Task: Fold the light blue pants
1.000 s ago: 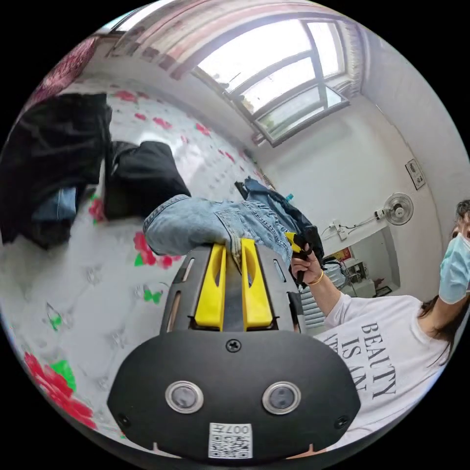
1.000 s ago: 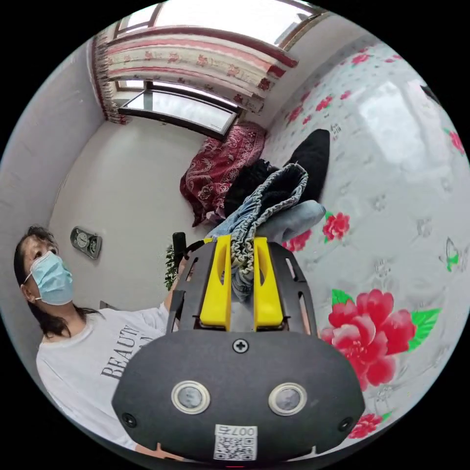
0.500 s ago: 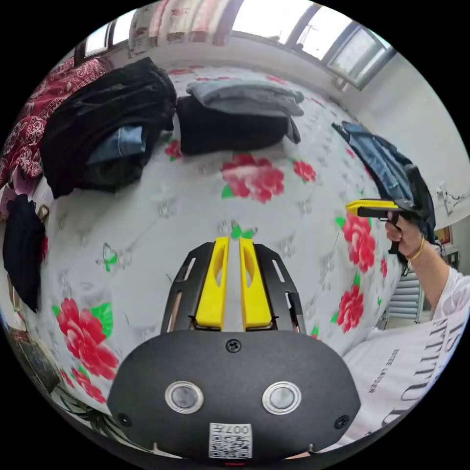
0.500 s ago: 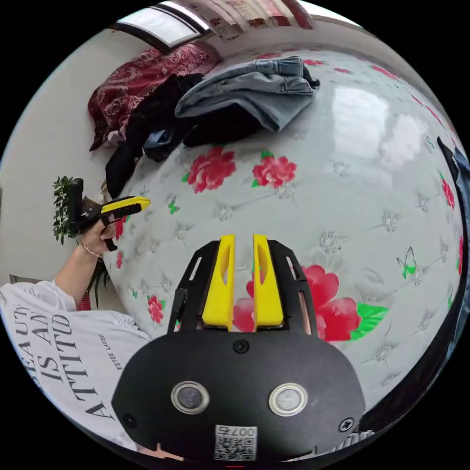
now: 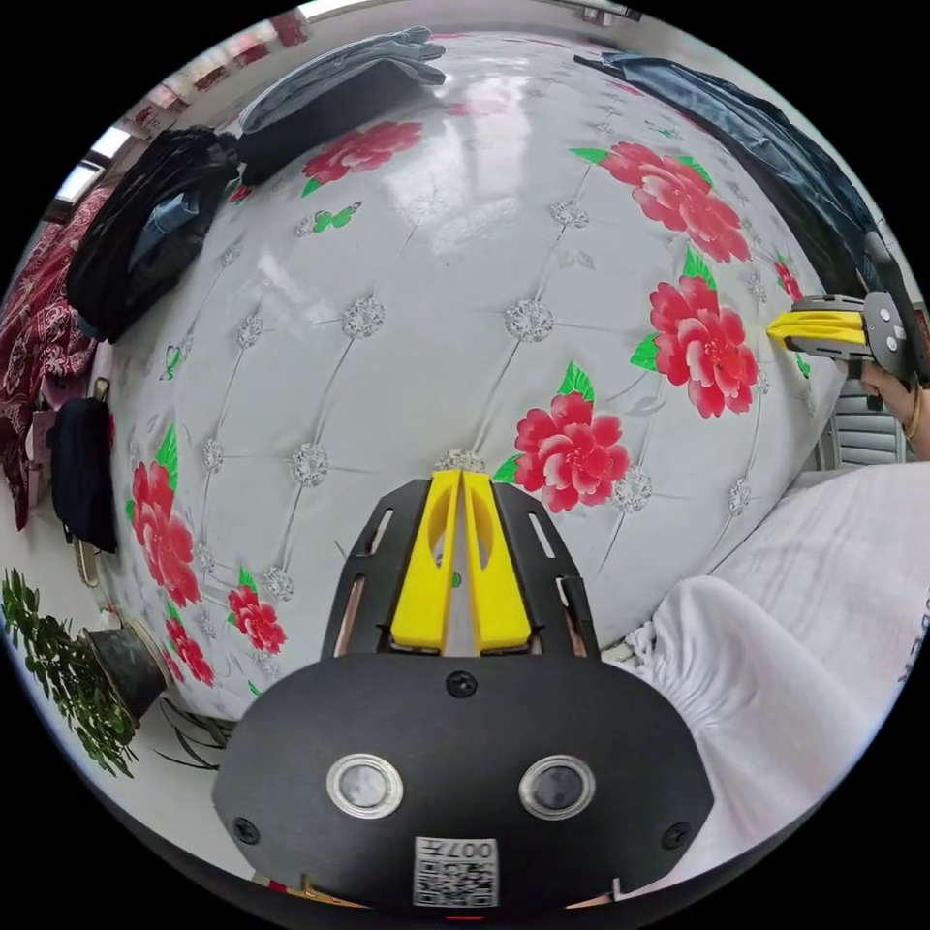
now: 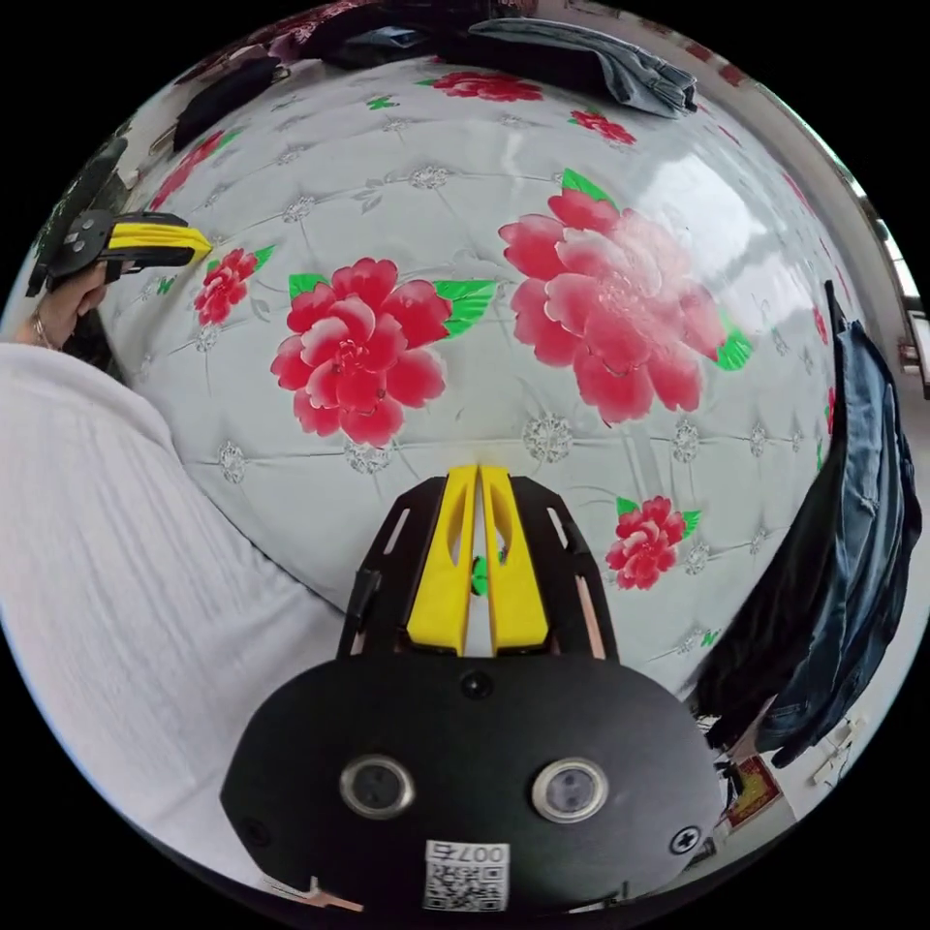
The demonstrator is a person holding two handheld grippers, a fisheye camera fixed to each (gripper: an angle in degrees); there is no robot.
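Observation:
The light blue pants [image 5: 339,68] lie folded on top of a black stack of clothes at the far side of the bed; in the right gripper view the pants [image 6: 601,58] sit at the top edge. My left gripper [image 5: 460,475] hovers over the near edge of the bed, shut with nothing between its jaws. My right gripper [image 6: 480,472] is likewise shut and empty over the near edge. Each gripper shows in the other's view, the right gripper [image 5: 823,327] at the right, the left gripper [image 6: 145,239] at the left. Both are far from the pants.
The bed [image 5: 436,320] is white, tufted, with red flowers. A dark heap of clothes [image 5: 145,232] lies at its far left, and dark blue jeans [image 6: 862,504] hang over its right edge. A potted plant [image 5: 58,678] and a black bag [image 5: 82,475] stand beside the bed. The person's white shirt [image 5: 804,659] is close by.
Both grippers have let go of the pants, which now rest on the black stack. Both have drawn back to the near edge of the bed, and their jaws have closed empty.

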